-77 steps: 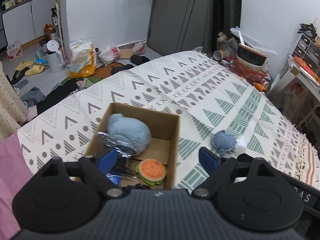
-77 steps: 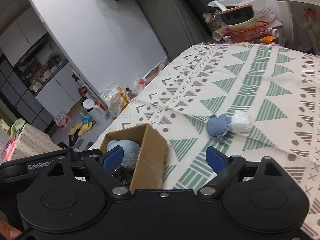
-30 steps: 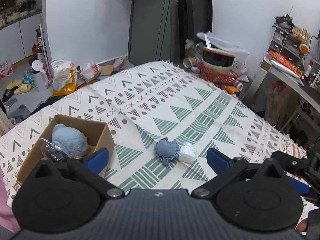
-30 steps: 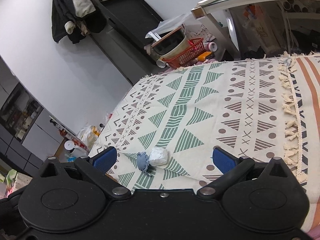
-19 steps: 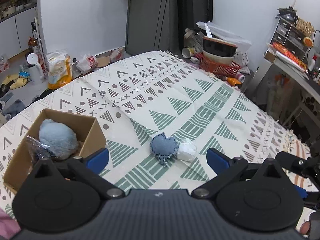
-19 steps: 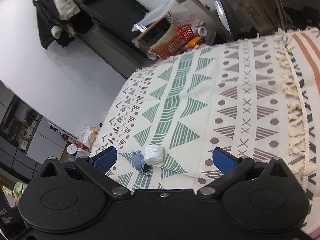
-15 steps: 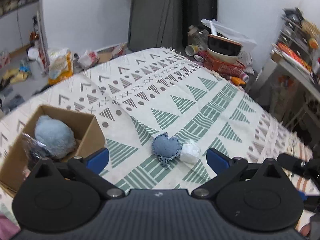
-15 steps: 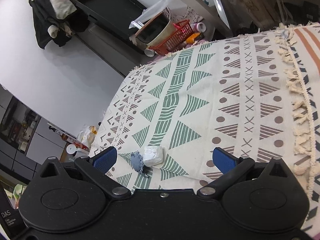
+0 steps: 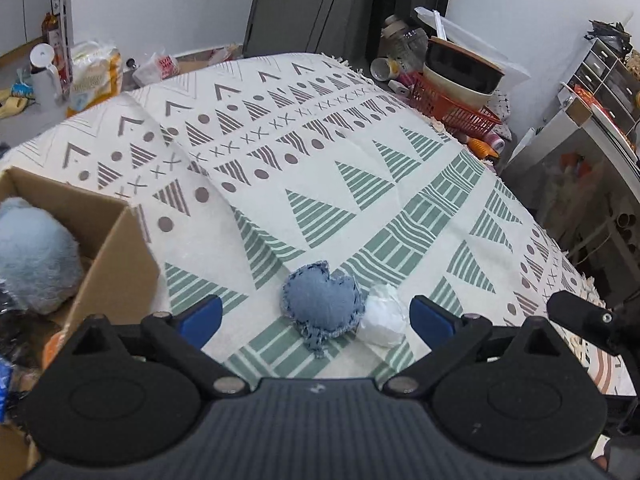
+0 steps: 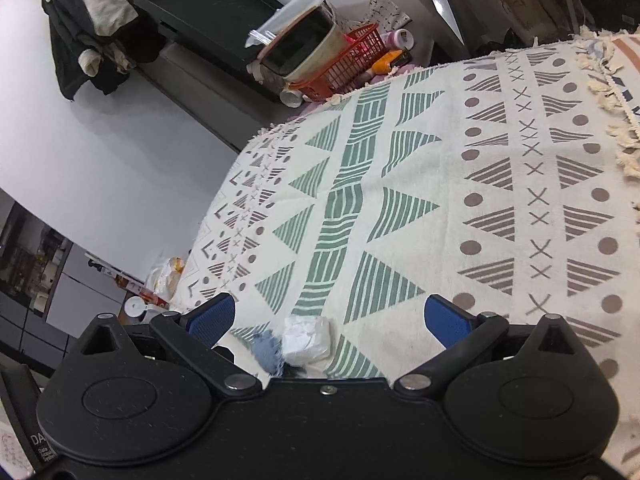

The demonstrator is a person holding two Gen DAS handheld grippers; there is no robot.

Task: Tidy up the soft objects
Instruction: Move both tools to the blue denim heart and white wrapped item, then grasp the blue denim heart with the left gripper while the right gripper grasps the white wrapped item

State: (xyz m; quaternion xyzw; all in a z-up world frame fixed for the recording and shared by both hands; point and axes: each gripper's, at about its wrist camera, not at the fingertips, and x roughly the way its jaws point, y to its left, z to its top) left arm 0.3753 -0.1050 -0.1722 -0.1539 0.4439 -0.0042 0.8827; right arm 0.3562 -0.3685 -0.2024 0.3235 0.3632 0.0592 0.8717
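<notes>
Denim heart point(image 9: 322, 305): I see it flat on the patterned cloth point(image 9: 360, 184), right of the box.
White bundle point(image 9: 383, 316): touching the heart's right edge.
Left gripper point(image 9: 316, 318): my jaws are wide apart, empty, the heart between them.
Right gripper point(image 10: 328, 318): jaws spread, nothing held; the heart point(image 10: 267, 350) and the bundle point(image 10: 307, 340) low between them.
Box point(image 9: 116, 268): cardboard, left of the heart, a fluffy blue toy point(image 9: 34, 256) inside.
Red basket point(image 9: 452, 110): beyond the cloth's far edge.
</notes>
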